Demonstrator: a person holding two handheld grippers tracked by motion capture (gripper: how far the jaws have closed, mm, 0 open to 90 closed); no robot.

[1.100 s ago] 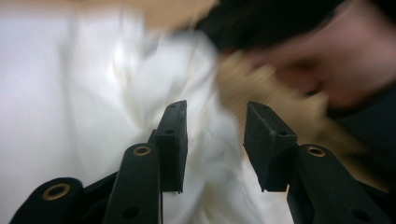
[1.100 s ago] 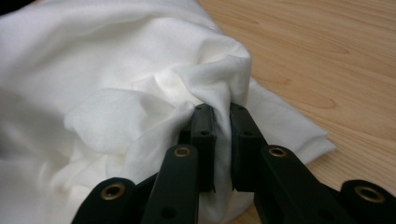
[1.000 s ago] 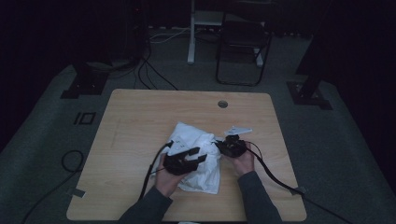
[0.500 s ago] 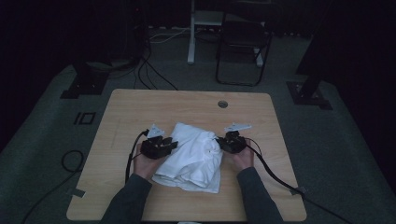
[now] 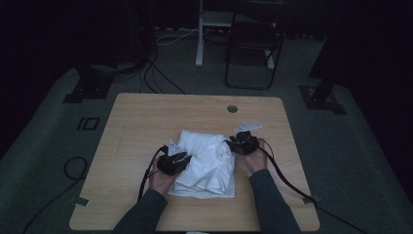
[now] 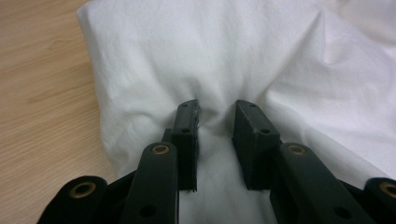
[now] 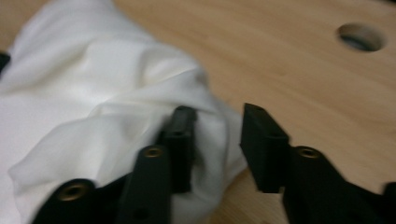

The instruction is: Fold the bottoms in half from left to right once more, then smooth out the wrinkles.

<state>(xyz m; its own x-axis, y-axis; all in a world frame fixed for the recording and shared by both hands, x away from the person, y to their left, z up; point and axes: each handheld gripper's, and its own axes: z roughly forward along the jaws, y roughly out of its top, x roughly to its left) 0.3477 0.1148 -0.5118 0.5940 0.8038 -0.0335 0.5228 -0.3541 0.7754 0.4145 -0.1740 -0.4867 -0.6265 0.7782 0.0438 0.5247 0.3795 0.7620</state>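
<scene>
A crumpled white cloth (image 5: 207, 163) is lying at the middle of the wooden table (image 5: 146, 122). The left gripper (image 6: 215, 119) is pressing into the cloth's left side, its jaws just having been closing, a pinched ridge of fabric standing between them. The right gripper (image 7: 217, 123) is sitting at the cloth's right edge, its jaws just having been opening and now released, fabric touching one jaw.
</scene>
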